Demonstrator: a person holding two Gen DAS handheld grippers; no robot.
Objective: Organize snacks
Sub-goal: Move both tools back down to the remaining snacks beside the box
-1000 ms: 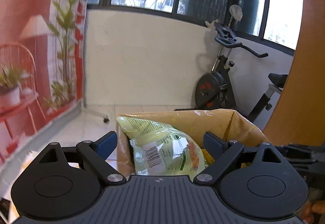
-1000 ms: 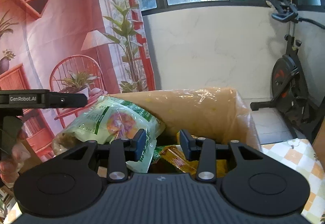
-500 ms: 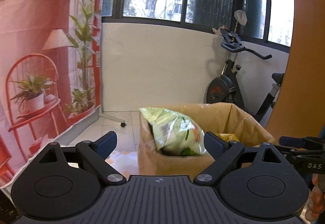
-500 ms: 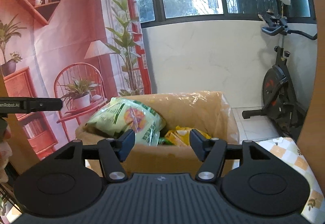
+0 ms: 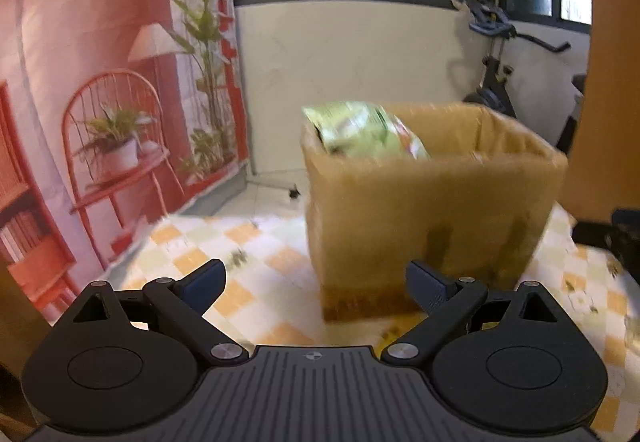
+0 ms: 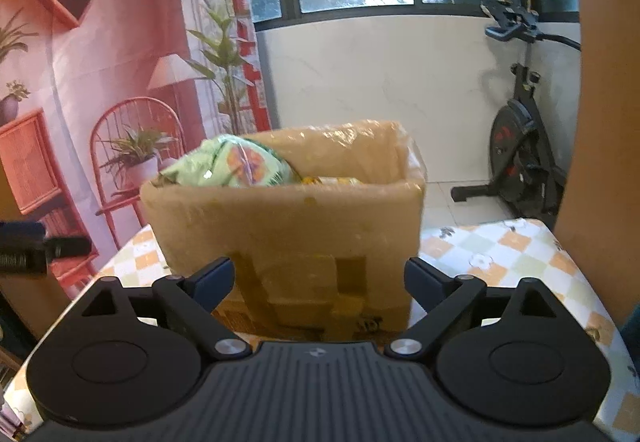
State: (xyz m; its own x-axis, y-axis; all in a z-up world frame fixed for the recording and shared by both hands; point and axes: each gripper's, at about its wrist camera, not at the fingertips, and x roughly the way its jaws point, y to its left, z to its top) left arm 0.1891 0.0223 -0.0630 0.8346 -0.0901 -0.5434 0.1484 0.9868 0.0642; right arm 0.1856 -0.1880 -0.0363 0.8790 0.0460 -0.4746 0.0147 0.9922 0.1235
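Snacks are stored in one cardboard box (image 6: pixel 288 226), which stands on the counter (image 6: pixel 520 254), itself covered with a checked cloth. The box is the largest item. Its walls are stiff, and glossy tape or film covers parts of them, so the surface is probably slick. With contents inside it is judged moderately heavy. It is best held by two opposite walls or by the rim, one gripper per side.

One green snack bag (image 6: pixel 228 165) lies in the box at its left side and projects above the rim. The bag appears air-filled, light and soft. Its film is smooth and likely to slip and crumple, and the contents are probably brittle. The recommended hold is the flat sealed edge, with gentle pressure, not the puffed middle.

One yellow packet (image 6: pixel 332 181) shows just beside the green bag, low behind the front wall. Only its top edge is visible, so stiffness and weight cannot be judged. Further packets below the rim cannot be counted.

Count: one box, one green bag, at least one yellow packet.

The left gripper (image 5: pixel 316 280) faces the box from the near side. Its jaws stand wide apart and hold nothing. The right gripper (image 6: pixel 318 276) also faces the box, with jaws wide apart and empty. The left view is blurred.
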